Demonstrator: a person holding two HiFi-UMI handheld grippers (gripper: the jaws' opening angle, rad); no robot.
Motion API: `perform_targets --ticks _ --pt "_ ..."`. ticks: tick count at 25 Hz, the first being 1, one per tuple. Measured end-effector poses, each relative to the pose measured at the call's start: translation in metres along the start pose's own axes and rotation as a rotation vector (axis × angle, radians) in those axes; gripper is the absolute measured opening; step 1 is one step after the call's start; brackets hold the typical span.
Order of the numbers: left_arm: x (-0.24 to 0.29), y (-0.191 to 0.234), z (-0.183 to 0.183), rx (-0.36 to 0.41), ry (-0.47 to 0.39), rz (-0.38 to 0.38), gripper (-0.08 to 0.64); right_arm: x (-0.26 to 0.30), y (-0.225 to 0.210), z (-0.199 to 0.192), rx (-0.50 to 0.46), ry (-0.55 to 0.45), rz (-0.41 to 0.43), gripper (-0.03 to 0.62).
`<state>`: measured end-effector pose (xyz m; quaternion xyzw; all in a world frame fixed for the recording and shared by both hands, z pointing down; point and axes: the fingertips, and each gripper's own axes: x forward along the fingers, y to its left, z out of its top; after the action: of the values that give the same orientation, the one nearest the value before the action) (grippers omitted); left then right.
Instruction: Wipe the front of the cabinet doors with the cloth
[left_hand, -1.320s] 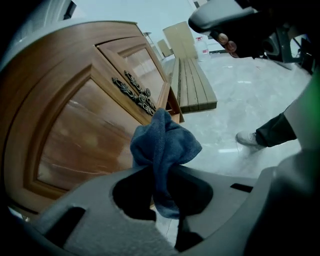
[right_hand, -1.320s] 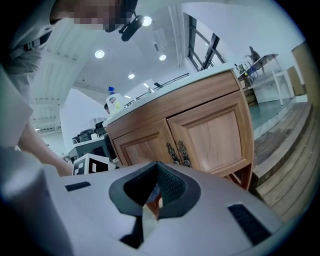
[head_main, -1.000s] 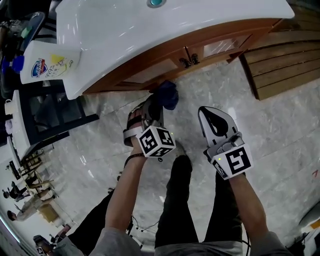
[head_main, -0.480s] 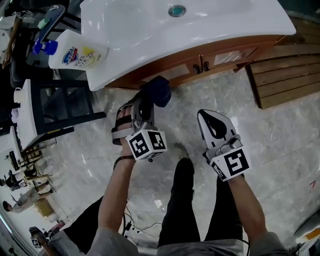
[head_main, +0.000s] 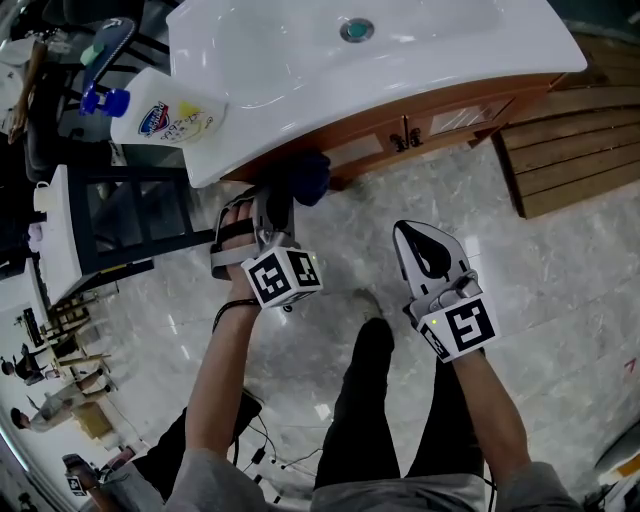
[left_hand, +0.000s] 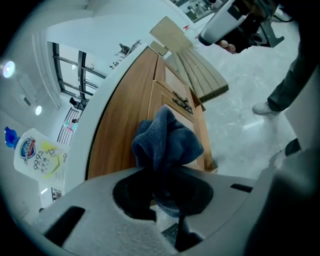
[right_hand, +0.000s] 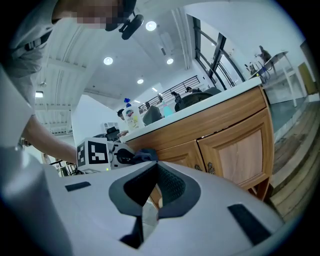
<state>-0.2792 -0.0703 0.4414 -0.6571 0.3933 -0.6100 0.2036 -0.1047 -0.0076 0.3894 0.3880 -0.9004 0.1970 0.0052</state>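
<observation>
A dark blue cloth (head_main: 305, 178) is bunched in my left gripper (head_main: 275, 215), which is shut on it. The cloth presses against the left part of the wooden cabinet front (head_main: 372, 140), just under the white counter edge. In the left gripper view the cloth (left_hand: 167, 142) sticks up from the jaws against the cabinet door (left_hand: 120, 135). My right gripper (head_main: 430, 250) hangs over the floor, apart from the cabinet, shut with nothing in it. The right gripper view shows the two panelled doors (right_hand: 240, 150) with small metal knobs, and the left gripper (right_hand: 117, 155) at their left.
A white sink counter (head_main: 300, 60) tops the cabinet, with a dish soap bottle (head_main: 165, 110) at its left end. A black rack (head_main: 120, 220) stands left of the cabinet. Wooden slats (head_main: 570, 140) lie at the right. The person's legs (head_main: 370, 400) stand on the marble floor.
My left gripper has carried the cloth leftward along the cabinet front and up under the counter edge. The right gripper has stayed where it was.
</observation>
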Motion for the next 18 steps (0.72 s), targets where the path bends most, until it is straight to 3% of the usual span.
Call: perform_targets --ticks 11,18 --pt "0.007 0.005 -0.003 0.002 0.009 0.015 0.061 0.007 -0.005 -0.003 0.005 0.004 -0.004 0.011" --pt "0.027 -0.017 -0.018 -0.013 0.04 -0.011 0.061 0.007 -0.014 -0.019 0.015 0.01 -0.015 0.011"
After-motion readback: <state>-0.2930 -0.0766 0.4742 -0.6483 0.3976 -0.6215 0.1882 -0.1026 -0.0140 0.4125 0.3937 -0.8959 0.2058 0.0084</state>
